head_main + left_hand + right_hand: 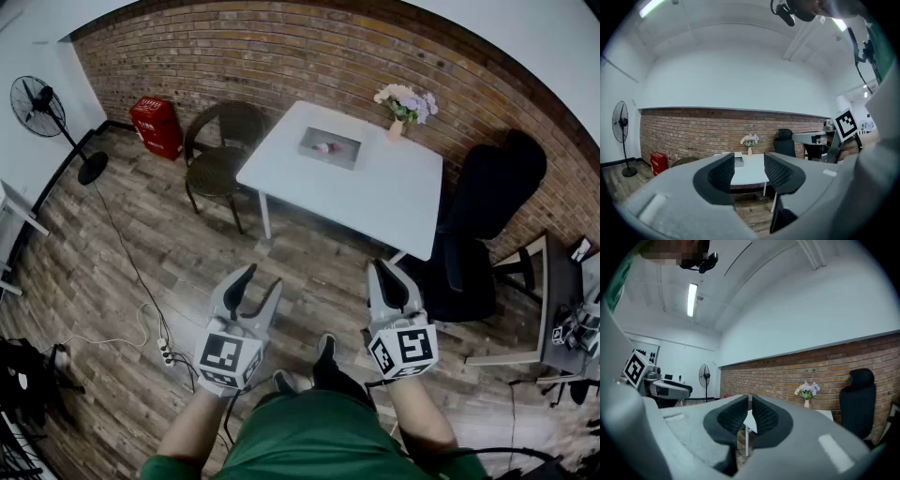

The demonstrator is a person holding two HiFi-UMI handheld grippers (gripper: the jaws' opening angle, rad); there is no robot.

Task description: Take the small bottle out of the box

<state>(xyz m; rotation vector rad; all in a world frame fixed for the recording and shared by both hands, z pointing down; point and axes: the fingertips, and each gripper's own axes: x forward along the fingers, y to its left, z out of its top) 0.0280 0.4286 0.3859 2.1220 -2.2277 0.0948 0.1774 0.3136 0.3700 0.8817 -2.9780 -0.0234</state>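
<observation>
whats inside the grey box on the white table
One small whitish object with a reddish end, likely the small bottle, lies in the grey box. Too small to tell more; from the left gripper view the box's wall hides its inside.

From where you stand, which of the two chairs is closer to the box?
The brown wicker chair, left of the table. The box lies toward that end; the black office chair stands at the right end.
</observation>
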